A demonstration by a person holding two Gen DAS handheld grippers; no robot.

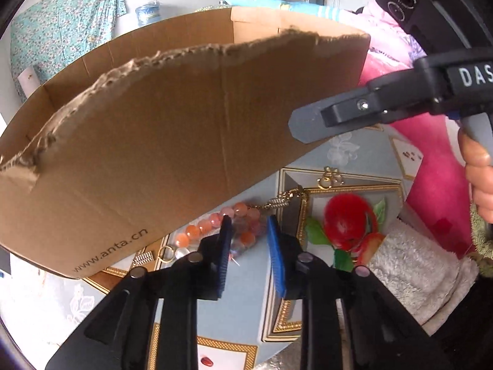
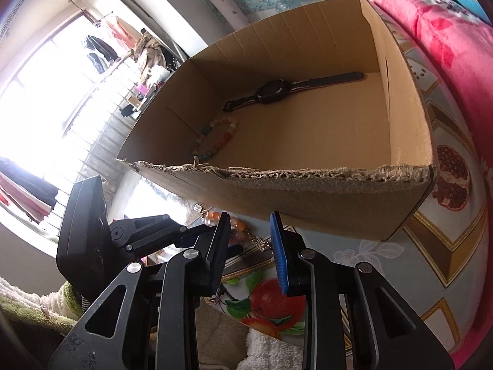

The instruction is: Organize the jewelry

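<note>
Left claw [image 1: 249, 231] part-open, angled down w/ bead bracelet [image 1: 222, 228] between fingers; right claw [image 2: 250, 231] part-open, empty, by box [image 2: 308, 191].

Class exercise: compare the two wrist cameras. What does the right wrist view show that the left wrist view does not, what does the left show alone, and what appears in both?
Only the right wrist view looks into the box, showing a black watch and a pastel bead bracelet on its floor.

Only the left wrist view shows the printed web address on the box's outer wall and a gold ring on the cloth.

Both show the cardboard box with its torn edge, the orange bead bracelet beside it, and the fruit-print tablecloth.
</note>
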